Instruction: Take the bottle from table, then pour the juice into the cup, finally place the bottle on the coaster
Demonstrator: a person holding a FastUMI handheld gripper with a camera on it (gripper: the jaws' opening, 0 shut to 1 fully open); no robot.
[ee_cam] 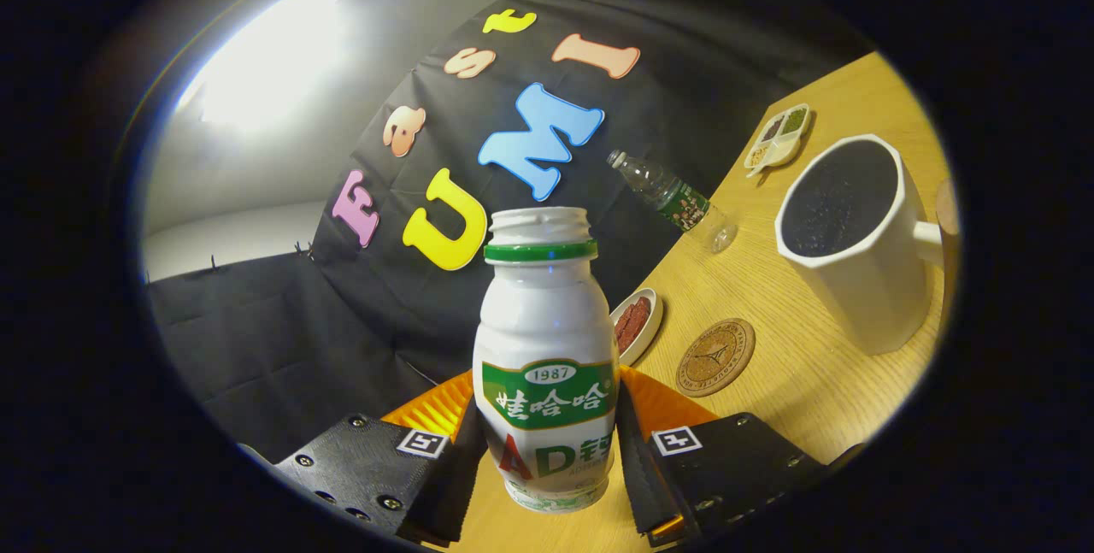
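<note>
The tool (547,450) is clamped on the bottle (545,348), one finger pressed to each side of its lower body, and the whole scene sits tilted. The bottle is white with a green band at the neck, uncapped, its open mouth standing clear above the fingers. Whether its base touches the table (820,382) is hard to tell; the wood shows right beneath it. Just beyond the fingers, off to the right, lies the round cork coaster (716,357), flat and bare. Beside it, nearer the booth wall, a small white dish (637,324) carries something red. Further right stands the big white cup (855,237), dark inside, handle pointing away from the bottle. Behind, a clear plastic water bottle (675,198) stands near the wall, and a small divided tray (778,138) sits at the table's far end.
</note>
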